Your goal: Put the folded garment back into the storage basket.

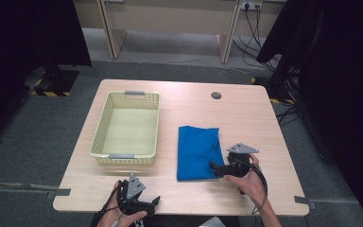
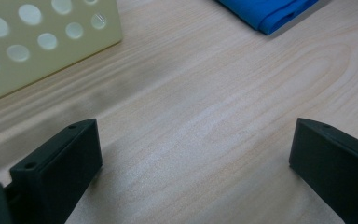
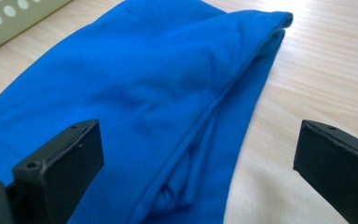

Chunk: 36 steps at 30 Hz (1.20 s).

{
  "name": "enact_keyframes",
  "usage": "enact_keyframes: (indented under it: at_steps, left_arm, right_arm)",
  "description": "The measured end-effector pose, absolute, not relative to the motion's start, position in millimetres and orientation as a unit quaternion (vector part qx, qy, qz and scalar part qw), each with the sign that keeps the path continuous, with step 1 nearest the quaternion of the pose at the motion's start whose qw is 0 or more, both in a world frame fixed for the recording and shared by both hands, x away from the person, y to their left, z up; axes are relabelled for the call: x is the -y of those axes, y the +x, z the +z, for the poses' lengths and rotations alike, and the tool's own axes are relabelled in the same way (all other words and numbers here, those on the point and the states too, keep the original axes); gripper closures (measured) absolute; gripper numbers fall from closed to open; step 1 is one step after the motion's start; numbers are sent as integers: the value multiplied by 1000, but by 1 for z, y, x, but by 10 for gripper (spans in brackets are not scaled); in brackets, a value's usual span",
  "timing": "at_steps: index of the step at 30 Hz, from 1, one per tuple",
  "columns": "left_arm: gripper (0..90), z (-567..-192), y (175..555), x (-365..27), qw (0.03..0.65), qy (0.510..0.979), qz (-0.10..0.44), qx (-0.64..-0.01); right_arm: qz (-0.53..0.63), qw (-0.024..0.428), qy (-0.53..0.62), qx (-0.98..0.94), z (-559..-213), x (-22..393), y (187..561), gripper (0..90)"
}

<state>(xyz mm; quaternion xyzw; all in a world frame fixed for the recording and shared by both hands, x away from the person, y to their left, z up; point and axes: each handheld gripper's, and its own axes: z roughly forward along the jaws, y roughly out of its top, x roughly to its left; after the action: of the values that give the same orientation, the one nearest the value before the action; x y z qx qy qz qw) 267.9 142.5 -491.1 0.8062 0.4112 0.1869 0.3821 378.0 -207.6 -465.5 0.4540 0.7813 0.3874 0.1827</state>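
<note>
A folded blue cloth [image 1: 197, 152] lies flat on the wooden table [image 1: 246, 118], right of a pale yellow perforated basket [image 1: 101, 124] that has nothing in it. My right gripper [image 1: 216, 165] is at the cloth's right edge, open, its jaws straddling the folded edge of the blue cloth [image 3: 168, 107] with one jaw over the fabric and one over bare wood. My left gripper [image 1: 154, 202] rests low near the table's front edge, open over bare wood. In the left gripper view the basket wall [image 2: 42, 42] is at upper left and a corner of the cloth [image 2: 270, 14] at the top.
A round dark cable hole [image 1: 216, 95] sits at the back of the table. Black curtains hang at both sides, and cables run across the floor behind. Bare wood stretches along the table's front edge and to the right of the cloth.
</note>
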Motion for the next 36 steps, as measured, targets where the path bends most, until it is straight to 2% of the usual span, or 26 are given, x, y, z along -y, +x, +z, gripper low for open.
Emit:
enact_keyframes:
  at_steps: [10, 36]
  left_arm:
    - [13, -491, 268, -142, 383, 806, 187, -411]
    - [13, -491, 267, -143, 382, 806, 186, -412]
  right_arm:
    - [371, 178, 459, -787, -470, 193, 399, 18]
    - [337, 151, 470, -802, -477, 174, 425, 14]
